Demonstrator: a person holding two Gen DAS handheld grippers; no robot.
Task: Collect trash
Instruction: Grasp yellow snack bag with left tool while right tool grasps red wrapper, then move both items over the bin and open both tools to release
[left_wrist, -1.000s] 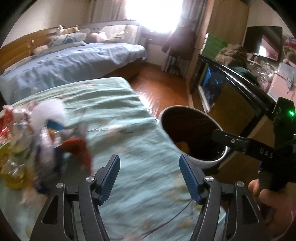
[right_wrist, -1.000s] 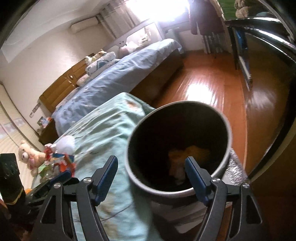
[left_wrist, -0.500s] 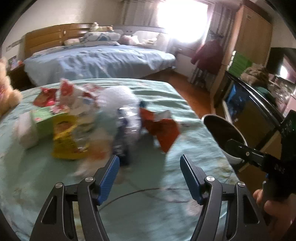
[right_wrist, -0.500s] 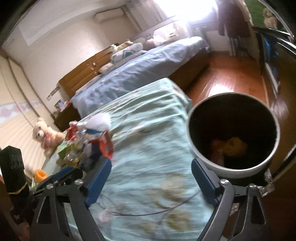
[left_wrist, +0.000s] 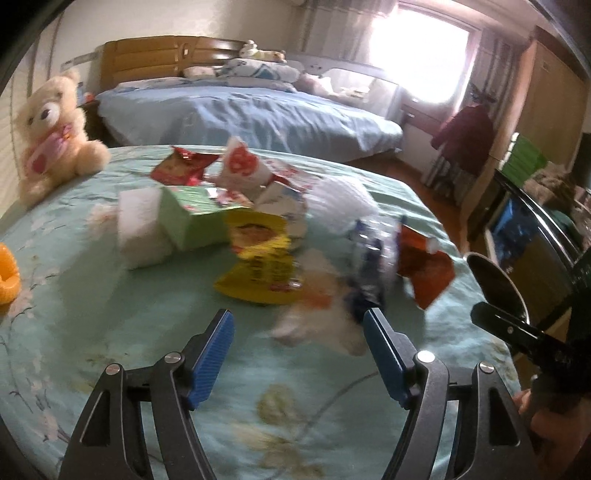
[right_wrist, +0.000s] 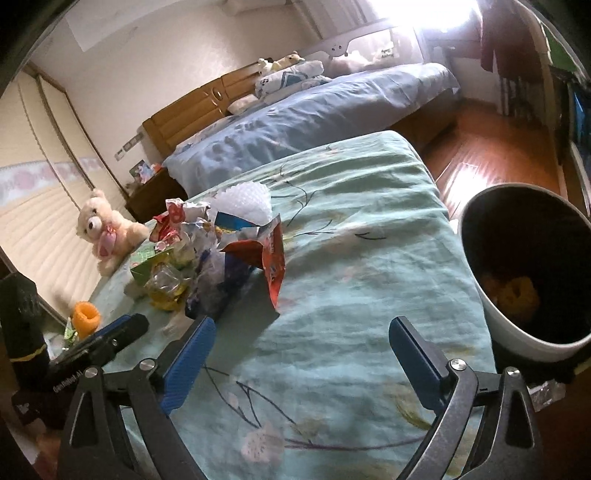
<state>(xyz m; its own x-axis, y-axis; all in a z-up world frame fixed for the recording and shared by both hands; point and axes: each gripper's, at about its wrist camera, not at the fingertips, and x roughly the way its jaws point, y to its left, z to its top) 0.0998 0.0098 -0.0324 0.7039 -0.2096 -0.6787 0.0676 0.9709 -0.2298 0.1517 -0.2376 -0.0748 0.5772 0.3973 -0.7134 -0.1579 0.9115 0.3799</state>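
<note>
A heap of trash lies on the green floral bedspread (left_wrist: 147, 325): a yellow snack bag (left_wrist: 258, 266), a green carton (left_wrist: 192, 218), a red-orange wrapper (left_wrist: 428, 273) and a white crumpled piece (left_wrist: 317, 321). My left gripper (left_wrist: 299, 354) is open and empty just in front of the white piece. My right gripper (right_wrist: 299, 362) is open and empty over bare bedspread, with the heap (right_wrist: 221, 254) ahead to its left. The white trash bin (right_wrist: 524, 273) stands at the bed's right edge with an orange-yellow scrap inside.
A cream teddy bear (left_wrist: 55, 133) sits at the bedspread's far left. An orange cup (right_wrist: 85, 317) stands near the left edge. A blue bed (left_wrist: 243, 110) lies beyond. Wooden floor (right_wrist: 491, 147) and dark furniture (left_wrist: 532, 221) are on the right.
Both grippers have swung left from the bin toward the trash heap. The left one has closed in on the heap. Both stay open and empty.
</note>
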